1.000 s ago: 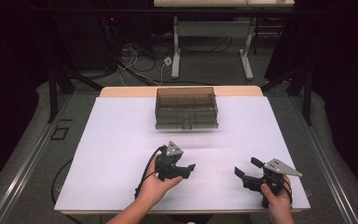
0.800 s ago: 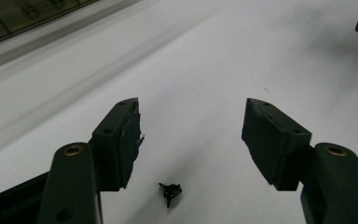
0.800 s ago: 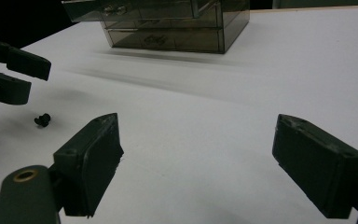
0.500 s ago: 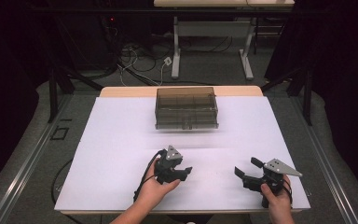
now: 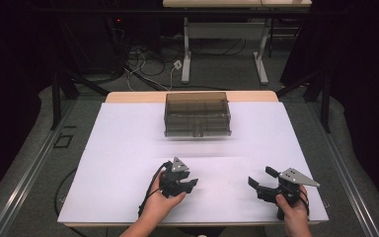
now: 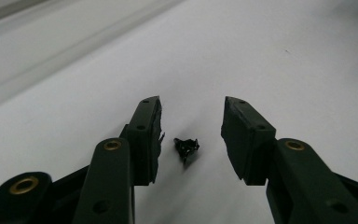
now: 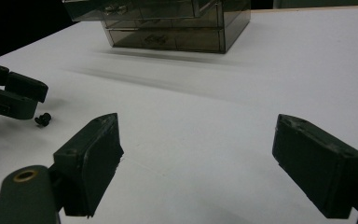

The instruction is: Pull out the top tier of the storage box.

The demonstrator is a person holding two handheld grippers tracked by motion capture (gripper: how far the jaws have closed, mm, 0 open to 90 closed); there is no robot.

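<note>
A tiny black part, perhaps a screw (image 6: 186, 147), lies on the white table sheet (image 5: 128, 148). My left gripper (image 6: 192, 105) straddles it: its jaws have just been closing, the part sits between them, and neither pad touches it. From above, that gripper (image 5: 191, 184) is at the near middle of the table, held in a hand. The right gripper view shows the part (image 7: 43, 119) just below the left gripper's fingertips (image 7: 16, 106). My right gripper (image 7: 198, 126) stands wide open with nothing in it, resting near the front right (image 5: 259, 180).
A smoky translucent drawer box (image 5: 197, 114) stands at the back middle of the table, and the right gripper view shows it (image 7: 168, 23) ahead. Cables and table legs (image 5: 186, 49) lie on the floor beyond. The table's front edge (image 5: 192, 223) is close behind both hands.
The left gripper's jaws have narrowed around the small black part. The left hand shifted only slightly; the right hand and its gripper stayed put.
</note>
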